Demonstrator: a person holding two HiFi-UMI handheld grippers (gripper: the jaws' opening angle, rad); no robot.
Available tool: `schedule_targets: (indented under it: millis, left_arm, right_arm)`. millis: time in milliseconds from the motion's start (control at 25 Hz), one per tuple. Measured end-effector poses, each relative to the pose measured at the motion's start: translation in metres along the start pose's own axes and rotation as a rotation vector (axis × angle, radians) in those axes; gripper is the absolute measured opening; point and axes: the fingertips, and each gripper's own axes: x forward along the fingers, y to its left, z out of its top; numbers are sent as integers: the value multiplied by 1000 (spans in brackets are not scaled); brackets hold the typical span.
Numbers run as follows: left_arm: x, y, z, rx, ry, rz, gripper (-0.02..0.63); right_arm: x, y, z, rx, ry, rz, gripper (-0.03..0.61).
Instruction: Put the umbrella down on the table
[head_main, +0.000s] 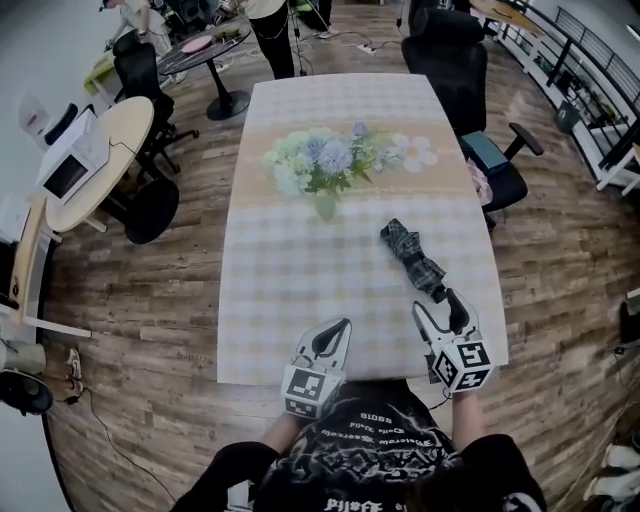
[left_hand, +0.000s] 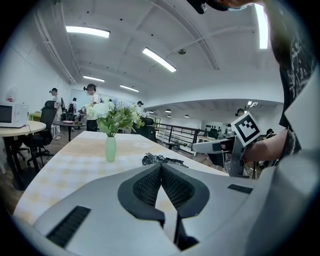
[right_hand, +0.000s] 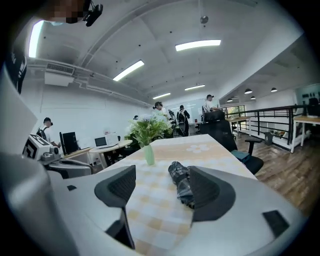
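The folded dark plaid umbrella (head_main: 410, 255) lies flat on the checked table (head_main: 290, 300), right of centre, with its handle end toward me. My right gripper (head_main: 437, 305) hovers just behind that handle end, open, with nothing between its jaws. In the right gripper view the umbrella (right_hand: 180, 182) lies ahead, partly hidden by the right jaw of that gripper (right_hand: 162, 172). My left gripper (head_main: 343, 324) is shut and empty over the table's near edge. The left gripper view shows its tips (left_hand: 161, 165) pressed together, with the umbrella (left_hand: 159, 160) beyond them.
A green vase of flowers (head_main: 325, 205) stands mid-table, left of and beyond the umbrella. Black office chairs (head_main: 460, 70) stand along the table's right side. A round table with a microwave (head_main: 75, 160) is at the left. People stand at the far end of the room.
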Motion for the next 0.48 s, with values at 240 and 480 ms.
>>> schedule_targets:
  millis: [240,480]
  left_arm:
    - [-5,2,-11,0,4,-6,20]
    - [-11,2,-9,-21,14,-5,20]
  right_arm:
    - [-27,6,-39,26,51,-72,337]
    - [-31,8,-37,27,43,-86,337]
